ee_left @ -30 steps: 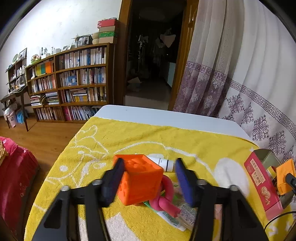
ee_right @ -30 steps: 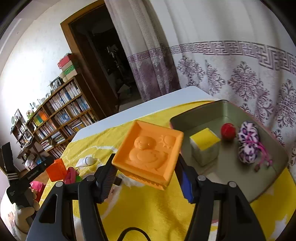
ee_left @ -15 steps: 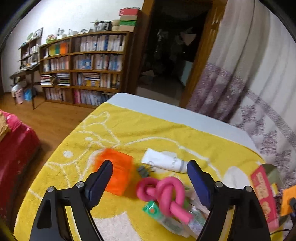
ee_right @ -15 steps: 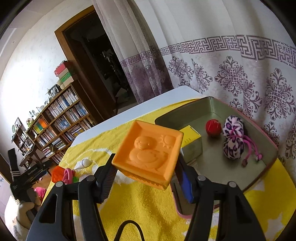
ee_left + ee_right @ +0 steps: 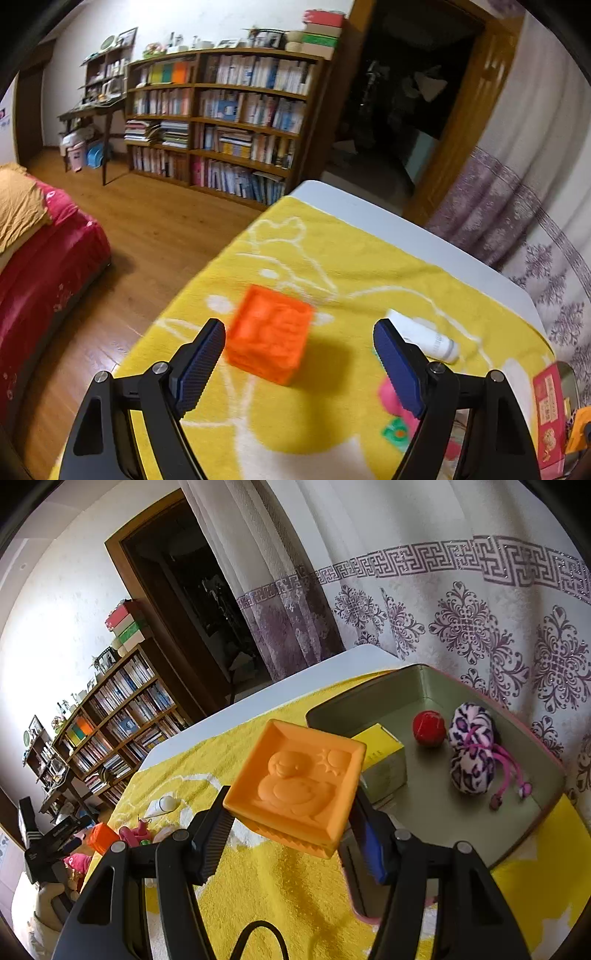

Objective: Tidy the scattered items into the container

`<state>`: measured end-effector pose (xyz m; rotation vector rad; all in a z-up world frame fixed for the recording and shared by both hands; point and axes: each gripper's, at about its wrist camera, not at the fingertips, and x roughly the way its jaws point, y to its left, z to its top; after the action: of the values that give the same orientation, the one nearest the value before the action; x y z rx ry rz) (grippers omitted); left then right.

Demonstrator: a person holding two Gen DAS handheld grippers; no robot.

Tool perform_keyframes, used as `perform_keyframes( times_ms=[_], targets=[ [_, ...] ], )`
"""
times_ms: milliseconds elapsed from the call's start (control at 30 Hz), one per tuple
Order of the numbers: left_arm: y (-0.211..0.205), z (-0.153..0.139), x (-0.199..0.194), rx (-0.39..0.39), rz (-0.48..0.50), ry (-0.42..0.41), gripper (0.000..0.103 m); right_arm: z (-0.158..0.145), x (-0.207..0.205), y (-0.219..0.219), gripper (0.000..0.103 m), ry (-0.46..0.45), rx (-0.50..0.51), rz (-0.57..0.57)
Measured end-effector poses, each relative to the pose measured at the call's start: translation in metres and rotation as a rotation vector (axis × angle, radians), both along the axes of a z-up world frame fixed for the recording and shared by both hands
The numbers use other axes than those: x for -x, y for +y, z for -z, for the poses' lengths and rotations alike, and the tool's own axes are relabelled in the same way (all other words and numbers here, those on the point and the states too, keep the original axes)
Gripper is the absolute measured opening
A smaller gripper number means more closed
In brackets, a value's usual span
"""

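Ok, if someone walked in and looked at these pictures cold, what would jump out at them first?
Probably the orange duck block, held up between the right tool's fingers, just short of the metal tin that holds a red ball and a leopard-print pouch. Next, the bright orange cube on the yellow towel, in front of the open left tool.

We saw wooden bookcase [image 5: 221, 122] packed with books along white wall [image 5: 59, 602], stacked boxes [image 5: 321, 31] on top. Beside it stood dark open doorway [image 5: 399, 103] in wooden frame. We noted white curtain [image 5: 461, 602] with purple pattern hung right of doorway. Wood plank floor [image 5: 155, 229] was warm brown. Red-covered bed [image 5: 40, 258] sat at left, small dark side table [image 5: 92, 118] in far corner.
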<state>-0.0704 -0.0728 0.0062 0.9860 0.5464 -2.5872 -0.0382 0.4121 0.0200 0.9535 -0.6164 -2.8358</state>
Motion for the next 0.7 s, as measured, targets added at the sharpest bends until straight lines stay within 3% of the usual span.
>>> perform_keyframes(
  times_ms=[167, 367, 433, 467, 500, 600, 700],
  targets=[
    [-0.007, 0.009, 0.004, 0.016, 0.024, -0.037, 0.084, 0.004, 0.005, -0.007, 0.065, -0.011, -0.009, -0.012],
    [0.007, 0.036, 0.030, 0.170, 0.068, -0.135, 0.084, 0.004, 0.006, -0.010, 0.065, -0.015, -0.018, -0.013],
    [0.003, 0.045, 0.037, 0.159, 0.091, -0.157, 0.083, 0.003, 0.004, -0.010, 0.065, -0.012, -0.021, -0.006],
    [0.000, 0.050, 0.040, 0.135, 0.101, -0.161, 0.076, 0.002, 0.004, -0.008, 0.065, -0.009, -0.022, -0.001],
    [-0.003, 0.054, 0.043, 0.117, 0.099, -0.177, 0.054, 0.001, 0.004, -0.007, 0.065, -0.008, -0.021, 0.002],
    [-0.009, 0.050, 0.038, 0.060, 0.093, -0.159, 0.054, 0.000, 0.001, -0.004, 0.065, -0.001, -0.017, 0.012],
    [-0.004, 0.041, 0.032, 0.064, 0.099, -0.131, 0.054, -0.001, -0.001, 0.000, 0.065, 0.003, -0.017, 0.021]
  ],
)
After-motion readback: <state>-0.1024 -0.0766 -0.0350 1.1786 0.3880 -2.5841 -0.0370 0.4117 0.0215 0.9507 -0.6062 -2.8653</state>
